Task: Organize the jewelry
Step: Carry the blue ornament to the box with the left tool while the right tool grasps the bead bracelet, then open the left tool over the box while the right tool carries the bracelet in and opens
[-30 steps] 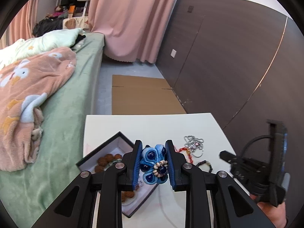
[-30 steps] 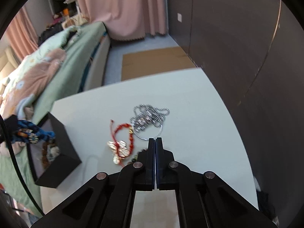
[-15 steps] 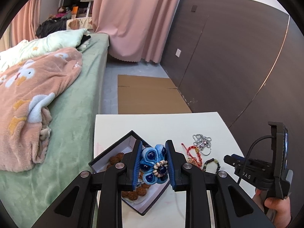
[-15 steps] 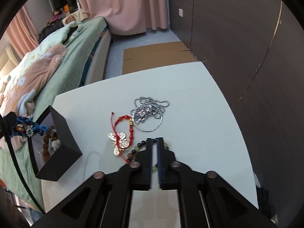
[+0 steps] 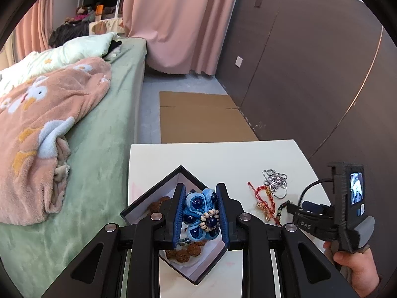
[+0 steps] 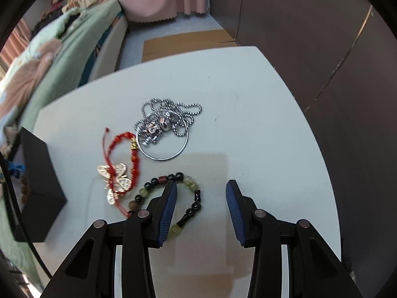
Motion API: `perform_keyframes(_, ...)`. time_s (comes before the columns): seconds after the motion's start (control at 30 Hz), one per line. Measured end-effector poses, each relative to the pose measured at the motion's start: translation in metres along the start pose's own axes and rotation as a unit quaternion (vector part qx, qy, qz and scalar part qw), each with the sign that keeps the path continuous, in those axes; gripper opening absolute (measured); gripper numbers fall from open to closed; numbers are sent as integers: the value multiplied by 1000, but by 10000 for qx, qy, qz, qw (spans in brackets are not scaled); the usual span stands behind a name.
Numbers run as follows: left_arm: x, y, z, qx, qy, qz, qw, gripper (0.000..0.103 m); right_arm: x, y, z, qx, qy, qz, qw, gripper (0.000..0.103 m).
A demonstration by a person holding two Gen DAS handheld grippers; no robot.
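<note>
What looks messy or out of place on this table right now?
The silver ball chain lies bunched in a tangle over a thin metal ring. The red cord bracelet sits crumpled beside it, a butterfly charm on top. Nothing looks broken or spilled.

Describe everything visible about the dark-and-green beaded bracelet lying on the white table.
The beaded bracelet is a loop of glossy black round beads, translucent yellow-green beads, a dull maroon barrel bead, a brownish bead and some black waisted pieces. It lies flat on the white table, below the thin silver ring and right of the red cord bracelet. The right gripper, jaws opening, hangs over it; its left finger covers part of the loop, and contact is unclear.
</note>
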State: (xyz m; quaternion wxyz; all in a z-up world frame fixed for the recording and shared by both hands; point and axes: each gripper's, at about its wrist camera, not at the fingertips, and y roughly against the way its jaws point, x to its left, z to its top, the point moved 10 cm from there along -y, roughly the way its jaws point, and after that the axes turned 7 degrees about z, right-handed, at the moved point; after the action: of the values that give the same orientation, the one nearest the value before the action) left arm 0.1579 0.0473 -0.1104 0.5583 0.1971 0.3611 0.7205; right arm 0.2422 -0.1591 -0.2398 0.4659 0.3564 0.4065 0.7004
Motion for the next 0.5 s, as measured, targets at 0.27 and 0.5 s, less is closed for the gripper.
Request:
perform_keyframes(0.27, 3, -3, -2, 70, -22, 22, 10000, 26, 18, -1, 1, -46, 384, 4, 9993, 13)
perform_keyframes(0.5, 7, -9, -6, 216, -2, 97, 9997, 26, 17, 1, 1, 47, 192, 314, 9993, 8)
